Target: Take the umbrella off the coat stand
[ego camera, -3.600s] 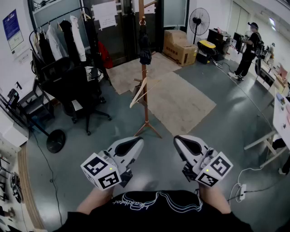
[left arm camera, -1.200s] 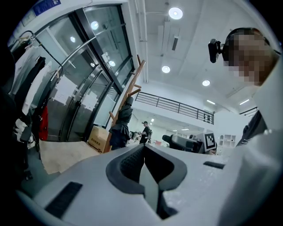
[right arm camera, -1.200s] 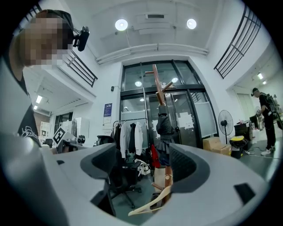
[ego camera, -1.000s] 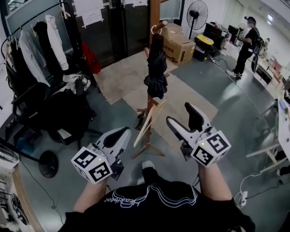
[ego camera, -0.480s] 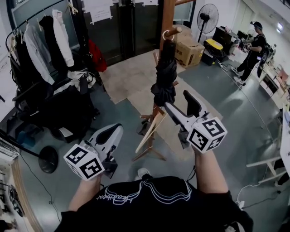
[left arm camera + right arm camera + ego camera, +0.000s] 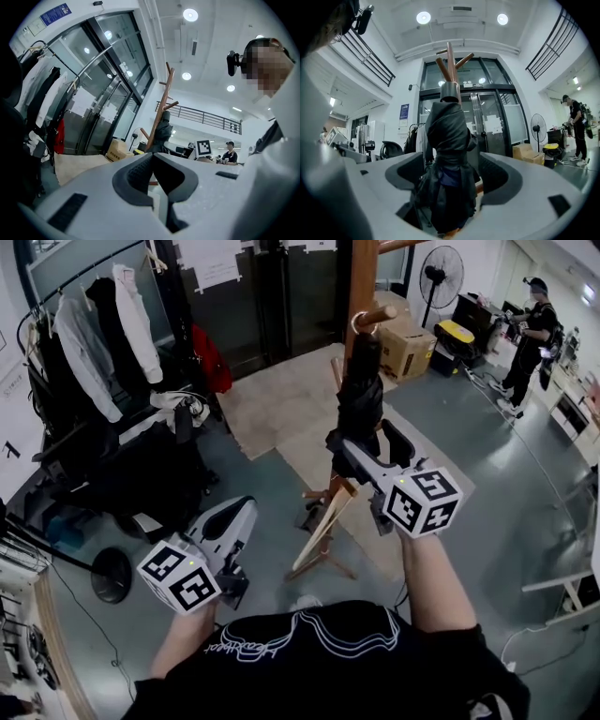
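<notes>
Fingers of the right gripper spread around the umbrella, left gripper clenched empty — a sideways tug could topple the coat stand.

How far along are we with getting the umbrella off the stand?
The reach looks done: the right claw sits at the umbrella, jaws apart on either side of it. No grip yet. The umbrella hangs from a peg on the stand, so closing and lifting off remain. The left claw is shut, held low.
</notes>
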